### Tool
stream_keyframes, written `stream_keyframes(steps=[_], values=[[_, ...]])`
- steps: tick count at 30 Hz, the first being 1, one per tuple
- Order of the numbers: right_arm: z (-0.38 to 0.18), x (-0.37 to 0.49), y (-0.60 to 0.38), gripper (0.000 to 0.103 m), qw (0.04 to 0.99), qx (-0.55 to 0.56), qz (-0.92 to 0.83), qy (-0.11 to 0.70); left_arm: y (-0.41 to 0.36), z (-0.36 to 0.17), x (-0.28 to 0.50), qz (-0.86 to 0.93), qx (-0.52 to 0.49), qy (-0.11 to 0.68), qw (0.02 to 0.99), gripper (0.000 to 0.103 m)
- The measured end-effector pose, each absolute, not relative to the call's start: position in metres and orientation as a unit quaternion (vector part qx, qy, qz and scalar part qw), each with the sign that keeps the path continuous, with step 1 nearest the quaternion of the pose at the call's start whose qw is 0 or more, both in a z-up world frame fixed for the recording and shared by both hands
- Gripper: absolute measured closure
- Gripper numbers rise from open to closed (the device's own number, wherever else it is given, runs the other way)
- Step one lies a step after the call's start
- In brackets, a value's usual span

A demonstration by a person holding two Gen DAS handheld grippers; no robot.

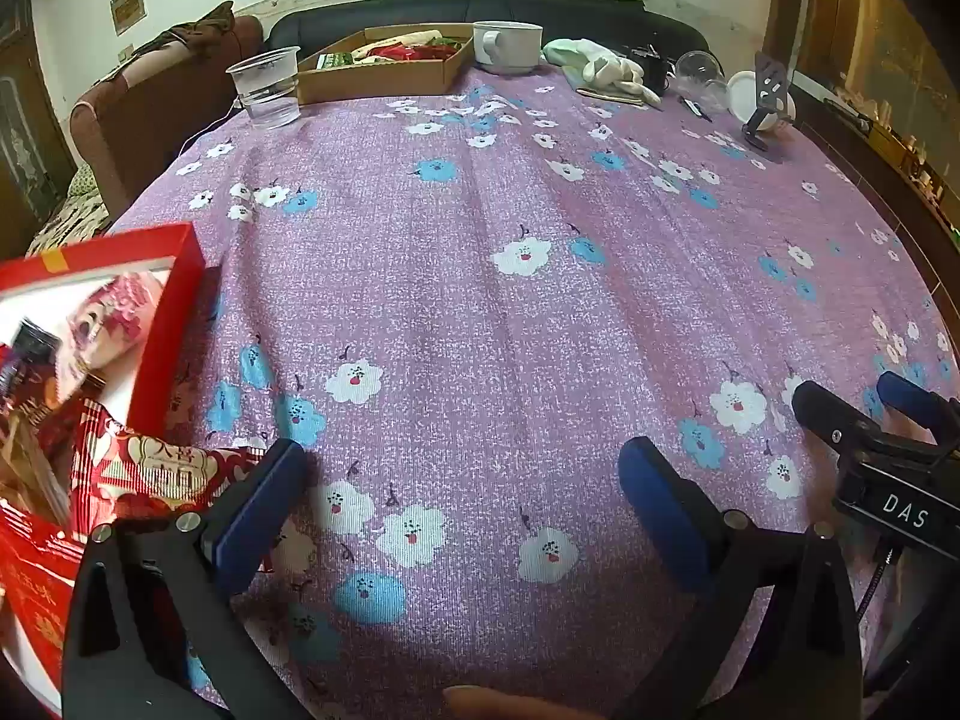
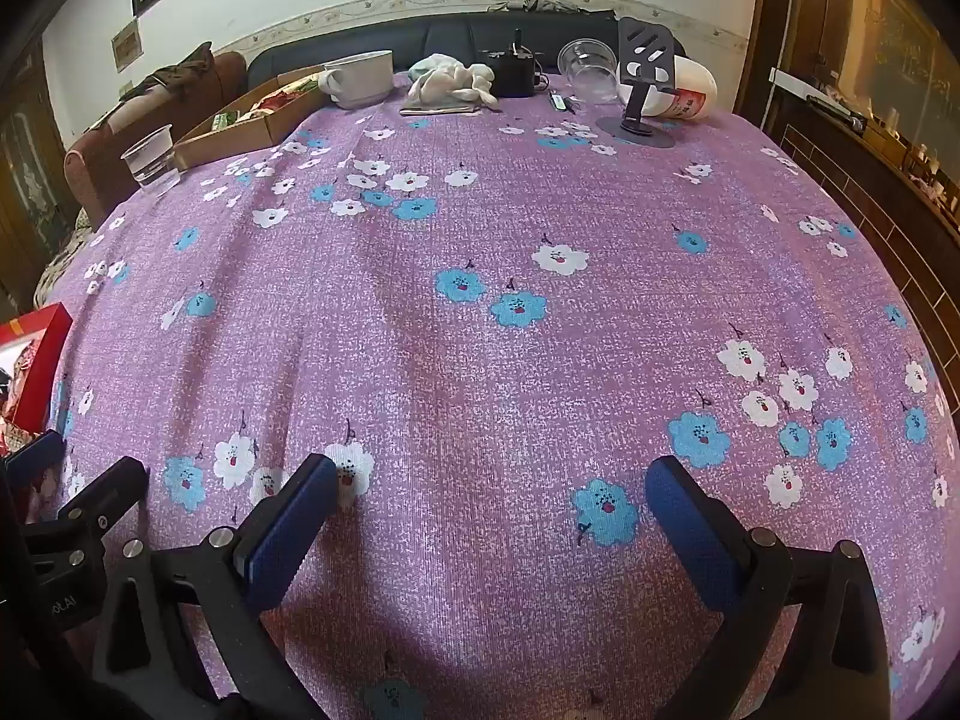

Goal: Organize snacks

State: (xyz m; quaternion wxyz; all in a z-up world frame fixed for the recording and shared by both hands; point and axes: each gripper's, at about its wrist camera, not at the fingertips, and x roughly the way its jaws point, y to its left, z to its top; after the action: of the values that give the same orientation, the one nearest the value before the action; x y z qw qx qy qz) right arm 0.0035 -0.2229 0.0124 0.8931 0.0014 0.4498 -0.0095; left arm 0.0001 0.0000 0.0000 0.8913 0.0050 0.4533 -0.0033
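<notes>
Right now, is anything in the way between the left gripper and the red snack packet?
Nothing visible. The left gripper hangs open over bare tablecloth, and the red snack packet lies right beside its left finger.

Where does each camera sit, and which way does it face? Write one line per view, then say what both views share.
Left wrist: sits on the left gripper, angled down across the flowered tablecloth toward the far sofa; shows its open blue-padded fingers, a fingertip at the bottom edge, the right gripper and the red box.
Right wrist: sits on the right gripper, facing likewise; shows its open fingers and the left gripper at the lower left.
Shared: tablecloth, red box, cardboard tray, plastic cup, white mug.
</notes>
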Motion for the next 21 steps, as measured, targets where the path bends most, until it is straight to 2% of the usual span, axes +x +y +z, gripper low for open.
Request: stream_keyframes(steps=[21], values=[[0.013, 0.003, -0.223, 0.000, 0.893, 0.002, -0.009, 0.449, -0.010, 0.000, -0.002, -0.024, 0.016, 0.453, 0.891, 0.000]])
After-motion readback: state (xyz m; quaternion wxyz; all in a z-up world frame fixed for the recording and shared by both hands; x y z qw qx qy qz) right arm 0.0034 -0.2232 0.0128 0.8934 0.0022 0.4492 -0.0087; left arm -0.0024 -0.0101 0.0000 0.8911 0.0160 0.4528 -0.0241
